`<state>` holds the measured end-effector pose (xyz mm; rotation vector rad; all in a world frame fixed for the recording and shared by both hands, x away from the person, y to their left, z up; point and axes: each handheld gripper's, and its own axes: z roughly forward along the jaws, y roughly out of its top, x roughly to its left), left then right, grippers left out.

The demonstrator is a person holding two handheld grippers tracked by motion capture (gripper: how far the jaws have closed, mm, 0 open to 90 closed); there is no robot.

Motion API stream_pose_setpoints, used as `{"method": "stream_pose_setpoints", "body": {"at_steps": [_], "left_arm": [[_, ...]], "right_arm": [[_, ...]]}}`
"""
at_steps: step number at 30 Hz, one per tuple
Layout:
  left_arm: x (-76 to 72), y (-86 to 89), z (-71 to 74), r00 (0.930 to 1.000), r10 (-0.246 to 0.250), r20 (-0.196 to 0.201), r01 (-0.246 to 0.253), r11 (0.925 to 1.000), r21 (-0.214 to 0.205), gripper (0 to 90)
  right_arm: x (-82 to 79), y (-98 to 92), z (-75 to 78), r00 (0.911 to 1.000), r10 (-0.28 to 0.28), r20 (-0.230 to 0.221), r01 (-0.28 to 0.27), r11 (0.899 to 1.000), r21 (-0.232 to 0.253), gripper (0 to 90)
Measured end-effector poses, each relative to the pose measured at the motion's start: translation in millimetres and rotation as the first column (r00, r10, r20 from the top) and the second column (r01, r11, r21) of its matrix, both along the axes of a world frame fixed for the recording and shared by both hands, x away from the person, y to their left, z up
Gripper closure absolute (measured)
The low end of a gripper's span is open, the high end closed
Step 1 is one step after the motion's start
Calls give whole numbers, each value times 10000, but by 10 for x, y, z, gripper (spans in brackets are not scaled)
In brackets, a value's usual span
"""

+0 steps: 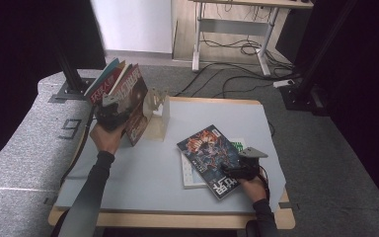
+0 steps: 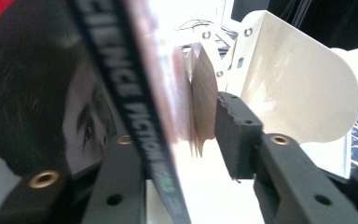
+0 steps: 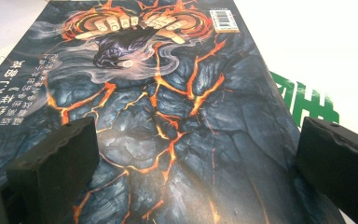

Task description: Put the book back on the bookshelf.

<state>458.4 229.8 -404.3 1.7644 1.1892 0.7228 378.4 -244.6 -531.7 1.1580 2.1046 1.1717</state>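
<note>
Left tool (image 1: 109,114), jaws loosened around upright magazines (image 1: 128,94), props them against stand (image 1: 157,111); right tool (image 1: 233,173) gapes over lava-cover magazine (image 1: 212,155), ready to grab.

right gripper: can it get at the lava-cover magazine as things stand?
Probably yes. The right gripper sits at the near corner of the lava-cover magazine, jaws open either side of the cover, which lies on top of the white book with nothing on it.

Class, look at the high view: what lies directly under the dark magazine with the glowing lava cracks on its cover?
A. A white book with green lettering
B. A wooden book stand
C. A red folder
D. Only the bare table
A: the lava-cover magazine rests slantwise on a white book whose green lettering peeks out at its far edge.
</note>
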Motion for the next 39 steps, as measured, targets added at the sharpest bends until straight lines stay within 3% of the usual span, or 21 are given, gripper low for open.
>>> {"method": "stream_pose_setpoints", "body": {"at_steps": [8,15,23,31,39], "left_arm": [[-118,-2,-25,9997,-146,-190,151,9996,240,523],[-225,32,-72,9991,-248,-335,255,9995,190,414],[-367,92,-128,9981,-418,-448,415,9991,-69,377],[-518,86,-157,9956,-816,-468,808,9965,-197,338],[-662,18,-180,9870,-1509,-556,1493,9883,-325,291]], "right_arm": [[-1,0,0,10000,-4,-3,4,10000,0,0],[0,-1,0,10000,4,7,-4,10000,-6,0],[0,0,-1,10000,5,11,-5,10000,-4,0],[-1,-1,-1,10000,5,12,-5,10000,-5,0],[-1,-1,-1,10000,4,13,-4,10000,-6,0]]}}
